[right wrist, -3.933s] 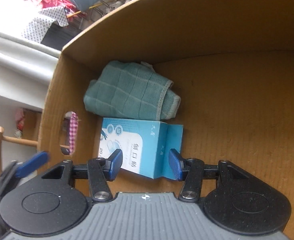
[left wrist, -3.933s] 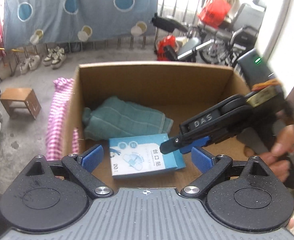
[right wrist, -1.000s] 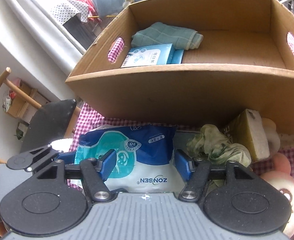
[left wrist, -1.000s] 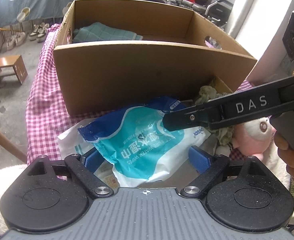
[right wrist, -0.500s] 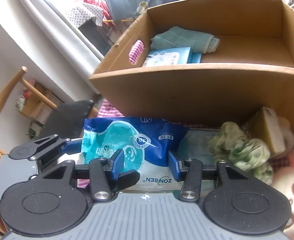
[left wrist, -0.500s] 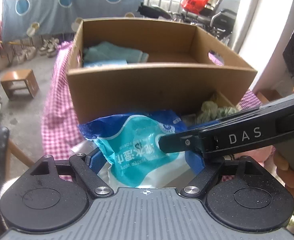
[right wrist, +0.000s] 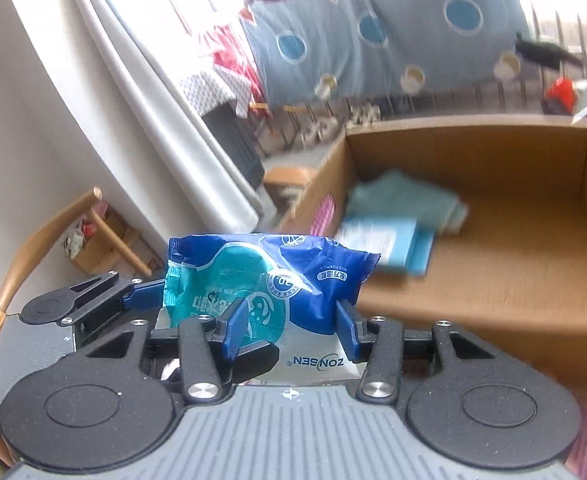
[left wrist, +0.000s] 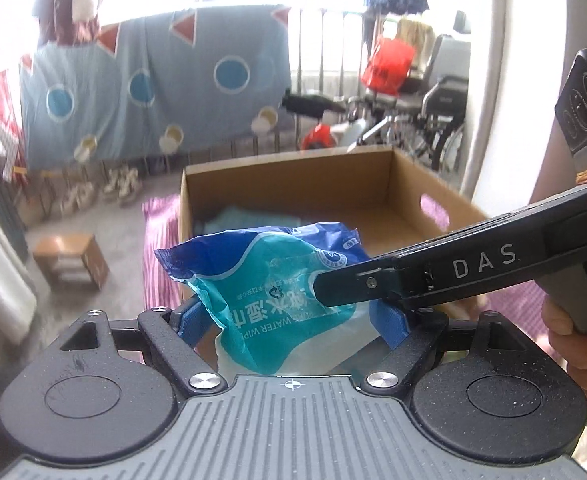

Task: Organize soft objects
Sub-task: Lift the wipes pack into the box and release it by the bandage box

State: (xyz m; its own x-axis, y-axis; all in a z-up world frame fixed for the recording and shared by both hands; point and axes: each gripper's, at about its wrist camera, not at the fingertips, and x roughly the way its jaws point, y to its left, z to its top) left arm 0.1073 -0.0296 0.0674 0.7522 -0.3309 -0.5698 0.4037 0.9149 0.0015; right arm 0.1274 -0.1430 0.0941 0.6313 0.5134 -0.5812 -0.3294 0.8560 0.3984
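**Both grippers hold the wipes pack up in front of the box**

I am looking along two hand-held grippers. Between them hangs a soft blue and teal wipes pack (left wrist: 277,292), lifted clear of any surface and held on the near side of the box (left wrist: 293,178).

My left gripper (left wrist: 293,316) has its blue pads pressed against the two sides of the pack, so it is grasping it. My right gripper (right wrist: 291,326) also has its pads clamped on the pack, which bulges and creases between them. In the left view, the right gripper reaches in from the right and lies across the pack's front, with a hand (left wrist: 577,344) wrapped round its handle.

The box is open-topped brown cardboard with hand-hole cutouts in its side walls. Inside, at its far left, lie a folded teal cloth (right wrist: 407,196) and, just nearer, a pale blue carton (right wrist: 385,242); they are blurred. The rest of the box floor is bare. A pink checked cloth (left wrist: 159,252) shows left of the box.
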